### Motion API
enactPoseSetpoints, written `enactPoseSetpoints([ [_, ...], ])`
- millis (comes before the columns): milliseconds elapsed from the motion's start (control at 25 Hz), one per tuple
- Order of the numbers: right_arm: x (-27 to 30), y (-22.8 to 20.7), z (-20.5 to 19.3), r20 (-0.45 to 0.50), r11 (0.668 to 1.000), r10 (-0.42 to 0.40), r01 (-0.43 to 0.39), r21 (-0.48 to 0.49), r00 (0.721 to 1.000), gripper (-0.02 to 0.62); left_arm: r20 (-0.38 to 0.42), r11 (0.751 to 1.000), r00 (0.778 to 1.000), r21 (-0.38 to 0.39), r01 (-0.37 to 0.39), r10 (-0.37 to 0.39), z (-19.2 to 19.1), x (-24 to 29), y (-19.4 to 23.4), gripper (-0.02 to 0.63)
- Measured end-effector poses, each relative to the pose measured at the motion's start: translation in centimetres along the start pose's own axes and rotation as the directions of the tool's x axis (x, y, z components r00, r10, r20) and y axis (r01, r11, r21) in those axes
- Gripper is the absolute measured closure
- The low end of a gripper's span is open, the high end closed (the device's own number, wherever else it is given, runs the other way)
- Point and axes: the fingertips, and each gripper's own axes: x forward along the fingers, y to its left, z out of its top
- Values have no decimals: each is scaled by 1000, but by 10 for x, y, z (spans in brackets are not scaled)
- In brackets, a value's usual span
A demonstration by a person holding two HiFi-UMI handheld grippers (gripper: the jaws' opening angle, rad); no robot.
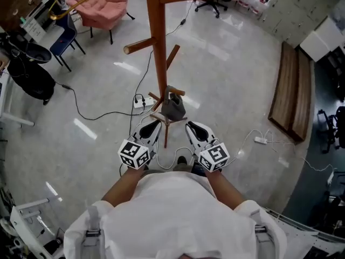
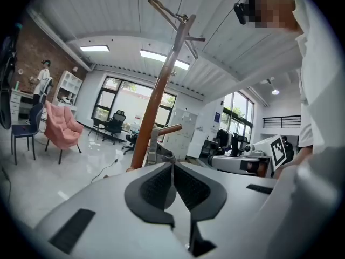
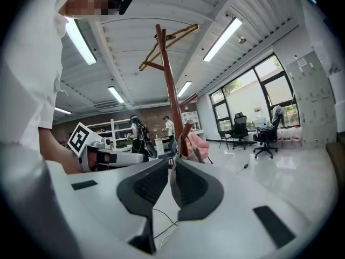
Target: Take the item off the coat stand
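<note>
The wooden coat stand [image 1: 157,42] rises in front of me, with pegs sticking out at several heights. A small grey bag [image 1: 173,108] hangs by its strap from a low peg just beyond both grippers. My left gripper [image 1: 153,126] is held level on the near left of the bag, shut and empty. Its twin, my right gripper [image 1: 190,127], is on the near right, shut and empty as well. In the left gripper view the shut tips [image 2: 172,165] point at the pole [image 2: 159,90] and the bag's strap [image 2: 152,148]. The right gripper view shows shut tips [image 3: 171,165] before the stand [image 3: 169,90].
A power strip [image 1: 141,102] and cables lie on the glossy floor by the stand's base. A pink armchair [image 1: 101,7], a blue chair [image 1: 63,39] and a black bag [image 1: 29,74] are at the far left. A wooden bench [image 1: 294,90] runs along the right.
</note>
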Motion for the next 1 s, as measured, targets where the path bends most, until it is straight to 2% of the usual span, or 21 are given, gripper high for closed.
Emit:
enactPoseSetpoints([
  [120, 15, -11, 9, -13, 997, 72, -72, 6, 997, 557, -6, 997, 997, -15, -78, 78, 5, 4, 9, 589],
  [240, 31, -21, 6, -35, 992, 124, -124, 12, 992, 506, -10, 990, 990, -28, -138, 138, 1, 5, 24, 589],
  [480, 49, -42, -2, -74, 984, 177, -176, 15, 981, 480, -8, 973, 973, -33, -229, 229, -4, 7, 40, 543],
  [800, 84, -52, -25, -166, 967, 256, -253, 40, 952, 446, -76, 963, 960, -14, -270, 269, -25, 39, 52, 463],
  [1000, 101, -52, -39, -224, 958, 287, -283, 47, 932, 446, -135, 957, 949, -3, -290, 287, -40, 55, 64, 448],
])
